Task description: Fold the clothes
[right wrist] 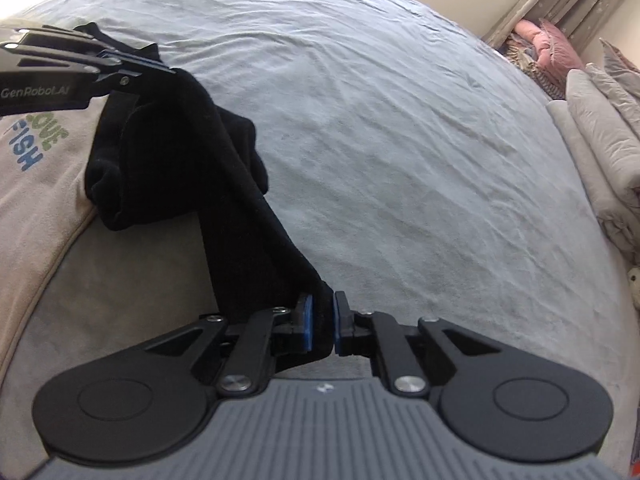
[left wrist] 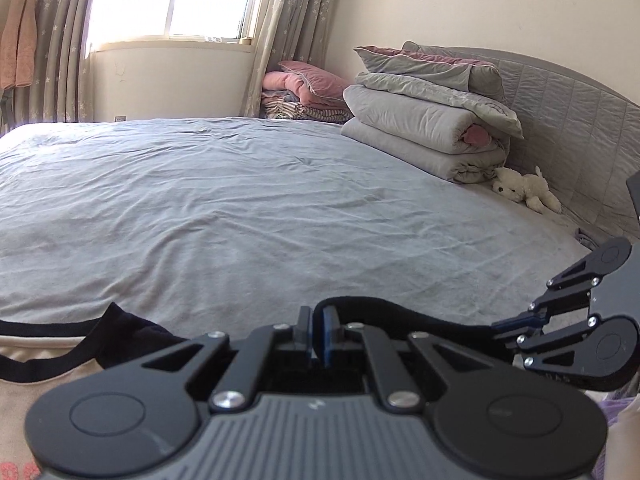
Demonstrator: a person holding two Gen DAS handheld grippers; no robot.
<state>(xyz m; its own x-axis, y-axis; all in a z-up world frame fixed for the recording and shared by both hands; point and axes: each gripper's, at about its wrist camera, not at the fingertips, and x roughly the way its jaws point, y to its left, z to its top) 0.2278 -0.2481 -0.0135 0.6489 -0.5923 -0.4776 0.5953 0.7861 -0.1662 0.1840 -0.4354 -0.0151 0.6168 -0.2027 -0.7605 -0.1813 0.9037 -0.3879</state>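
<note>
A beige shirt with a blue and green print and black sleeves lies at the near edge of the bed. One black sleeve is stretched between both grippers. In the left wrist view my left gripper is shut on the sleeve's black edge, which runs right to my right gripper. Seen from the right wrist, my right gripper is shut, its blue pads pressing the sleeve's lower end. My left gripper pinches the upper end at the top left.
Folded grey quilts and pillows are stacked at the padded headboard, with a white plush toy beside them. Pink bedding is piled under the curtained window. The wrinkled grey-blue sheet spreads wide ahead.
</note>
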